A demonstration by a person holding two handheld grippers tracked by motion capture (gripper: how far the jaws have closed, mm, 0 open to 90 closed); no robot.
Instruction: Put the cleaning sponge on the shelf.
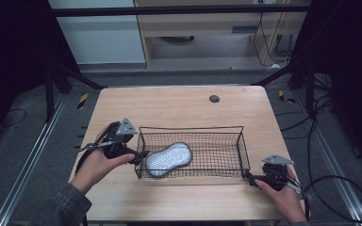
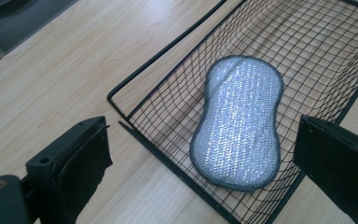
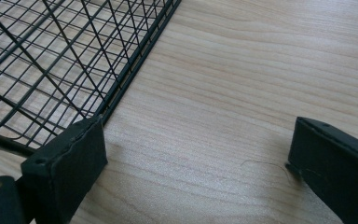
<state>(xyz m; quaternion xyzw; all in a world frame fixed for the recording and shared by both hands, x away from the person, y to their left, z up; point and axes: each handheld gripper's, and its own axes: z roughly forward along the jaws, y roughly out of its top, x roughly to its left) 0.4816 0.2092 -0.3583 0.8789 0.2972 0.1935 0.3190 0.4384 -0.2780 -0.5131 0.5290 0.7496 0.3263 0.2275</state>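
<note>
A black wire basket (image 1: 191,128) stands in the middle of the wooden table. A silver mesh scrubbing pad (image 1: 168,159) with a grey edge lies flat on the basket's floor, at its left end. My left gripper (image 1: 140,157) is at the basket's left front corner. In the left gripper view it (image 2: 205,135) is open, its jaws straddling the corner of the basket (image 2: 158,56), with the pad (image 2: 240,121) just ahead and apart from them. My right gripper (image 1: 249,178) sits low at the basket's right front corner. It (image 3: 196,135) is open over bare wood, beside the basket (image 3: 135,60).
The wooden table (image 1: 179,106) has a small dark round hole (image 1: 214,98) near its far edge. The basket's right half holds nothing. Cables (image 1: 339,188) lie on the floor to the right, and dark frame struts (image 1: 75,77) stand beyond the table's far corners.
</note>
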